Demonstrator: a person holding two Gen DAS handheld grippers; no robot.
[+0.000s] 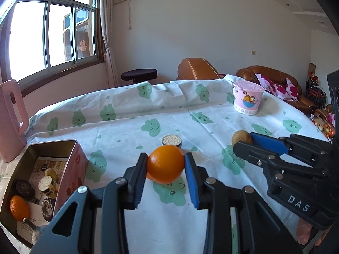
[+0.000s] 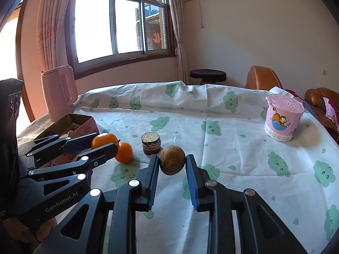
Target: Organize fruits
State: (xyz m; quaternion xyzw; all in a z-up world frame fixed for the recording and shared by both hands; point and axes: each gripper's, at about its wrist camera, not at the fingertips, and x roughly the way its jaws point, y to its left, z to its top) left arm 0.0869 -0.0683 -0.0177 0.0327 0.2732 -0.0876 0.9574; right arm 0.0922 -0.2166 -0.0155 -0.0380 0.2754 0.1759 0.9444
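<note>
Left gripper [image 1: 166, 165]: I have the orange [image 1: 165, 164] pinched; round skin could squirt out.
Right gripper [image 2: 172, 163]: clamped on the brown fruit [image 2: 172, 162]; a shallow hold may roll.

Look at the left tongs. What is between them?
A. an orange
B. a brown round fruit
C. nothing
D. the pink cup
A: in the left wrist view the left tongs are shut on the orange, both blue pads pressing its sides, while the brown fruit sits in the right tongs.
</note>
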